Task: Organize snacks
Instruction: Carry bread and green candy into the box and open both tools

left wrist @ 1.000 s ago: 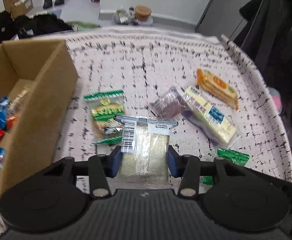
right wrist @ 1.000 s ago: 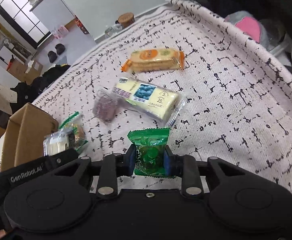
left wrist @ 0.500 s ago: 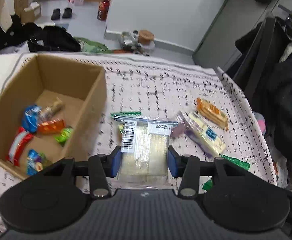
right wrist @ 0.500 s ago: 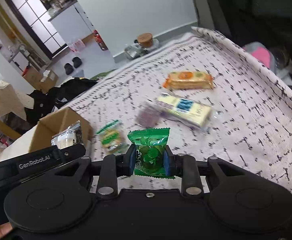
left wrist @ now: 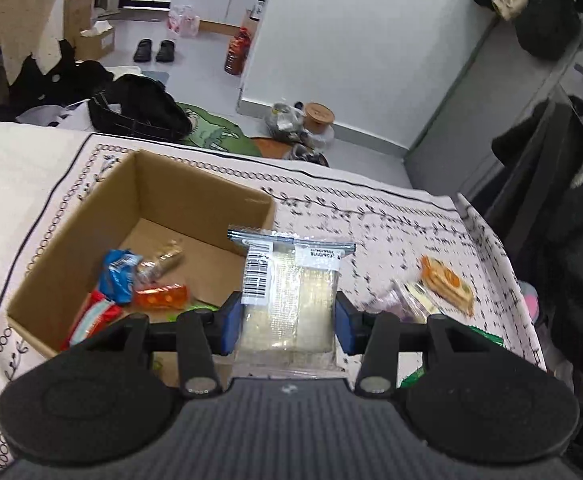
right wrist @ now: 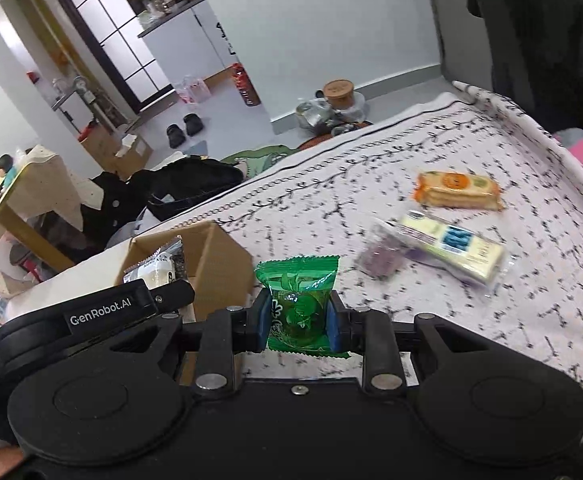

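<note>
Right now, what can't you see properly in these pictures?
- Left wrist view: the near corner of the cardboard box is hidden behind the left tongs.
- Left wrist view: the purple snack is blurred and partly behind the tongs.
- Left wrist view: the clear packet has print too small to read.
- Right wrist view: the green packet has its lower edge behind the right tongs.

My left wrist camera looks steeply down along its tongs [left wrist: 287, 322], close above the cardboard box [left wrist: 195, 204] at the table's left end. My right one, beside it, faces the table's far right corner; both share the box [right wrist: 219, 264] and orange packet [right wrist: 457, 190].
</note>
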Demonstrator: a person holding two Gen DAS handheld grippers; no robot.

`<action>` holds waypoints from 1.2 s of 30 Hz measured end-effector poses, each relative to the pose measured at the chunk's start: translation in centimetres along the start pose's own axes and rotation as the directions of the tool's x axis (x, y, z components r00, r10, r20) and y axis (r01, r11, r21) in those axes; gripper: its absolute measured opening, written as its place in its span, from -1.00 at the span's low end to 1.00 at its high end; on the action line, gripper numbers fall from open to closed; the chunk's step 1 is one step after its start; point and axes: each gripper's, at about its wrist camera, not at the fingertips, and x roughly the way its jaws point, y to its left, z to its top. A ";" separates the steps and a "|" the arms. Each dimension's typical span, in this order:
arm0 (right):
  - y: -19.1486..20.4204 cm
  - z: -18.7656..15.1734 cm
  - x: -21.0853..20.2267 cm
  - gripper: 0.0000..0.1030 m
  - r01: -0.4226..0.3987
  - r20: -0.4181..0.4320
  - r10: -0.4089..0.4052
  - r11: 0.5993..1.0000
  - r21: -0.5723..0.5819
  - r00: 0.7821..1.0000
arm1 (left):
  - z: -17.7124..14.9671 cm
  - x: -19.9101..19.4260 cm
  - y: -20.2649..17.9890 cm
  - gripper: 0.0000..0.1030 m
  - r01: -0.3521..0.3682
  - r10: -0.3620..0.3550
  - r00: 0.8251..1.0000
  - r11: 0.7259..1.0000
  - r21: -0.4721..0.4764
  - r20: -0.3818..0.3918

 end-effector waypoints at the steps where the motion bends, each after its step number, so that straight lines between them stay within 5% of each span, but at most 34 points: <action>1: 0.3 0.1 0.2 -0.48 -0.005 -0.002 0.005 1.000 -0.003 1.000 | 0.2 -0.1 0.3 -0.11 -0.001 0.001 1.000 1.000 -0.010 0.002; 21: 6.5 0.4 5.2 -0.48 -0.106 -0.074 0.104 0.994 -0.019 0.992 | 2.7 0.0 7.7 -0.10 -0.125 0.127 0.992 0.969 -0.213 -0.006; 36: 8.4 -0.3 6.9 -0.37 -0.192 -0.163 0.190 0.981 0.005 0.968 | 3.2 1.0 10.0 0.28 -0.192 0.192 0.981 0.940 -0.282 -0.026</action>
